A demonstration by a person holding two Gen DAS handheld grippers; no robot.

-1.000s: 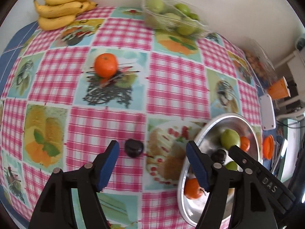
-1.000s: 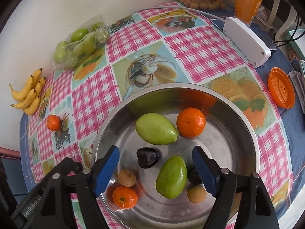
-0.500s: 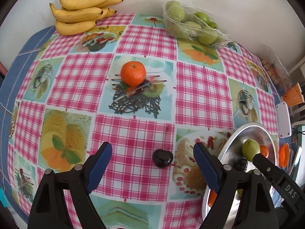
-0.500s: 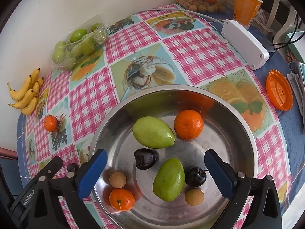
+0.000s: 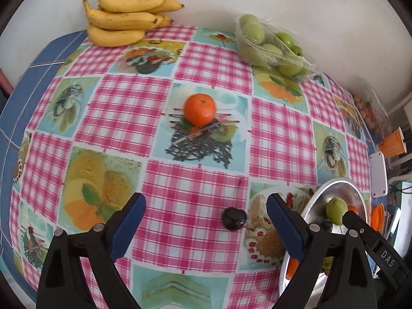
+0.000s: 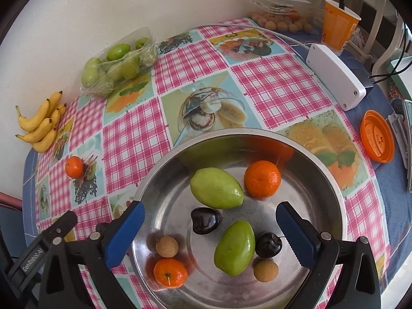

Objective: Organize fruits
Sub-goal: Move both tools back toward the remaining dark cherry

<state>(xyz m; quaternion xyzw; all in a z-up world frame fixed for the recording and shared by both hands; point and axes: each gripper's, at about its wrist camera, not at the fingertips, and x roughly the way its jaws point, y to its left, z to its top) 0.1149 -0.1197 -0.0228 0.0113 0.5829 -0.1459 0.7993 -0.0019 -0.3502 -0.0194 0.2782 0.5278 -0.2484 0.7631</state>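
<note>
A steel bowl (image 6: 332,180) holds two green mangoes (image 6: 216,188), two oranges (image 6: 262,179), two dark cherries (image 6: 205,220) and two small brown longans (image 6: 166,246). My right gripper (image 6: 209,225) is open and empty just above the bowl. My left gripper (image 5: 206,221) is open and empty above the tablecloth. A loose dark cherry (image 5: 233,218) lies between its fingers, nearer the right one. A loose orange (image 5: 199,110) sits farther back on the cloth and shows in the right wrist view too (image 6: 74,166). The bowl's rim (image 5: 332,181) is at the left view's right edge.
Bananas (image 5: 121,18) and a wrapped tray of green fruit (image 5: 270,46) lie by the back wall. A white box (image 6: 334,76), an orange cup (image 6: 337,25), an orange lid (image 6: 377,140) and a tray of longans (image 6: 278,23) stand at the right.
My left gripper has swung left and back, so the loose cherry now lies nearer its right finger. My right gripper has opened wider and pulled back a little over the bowl.
</note>
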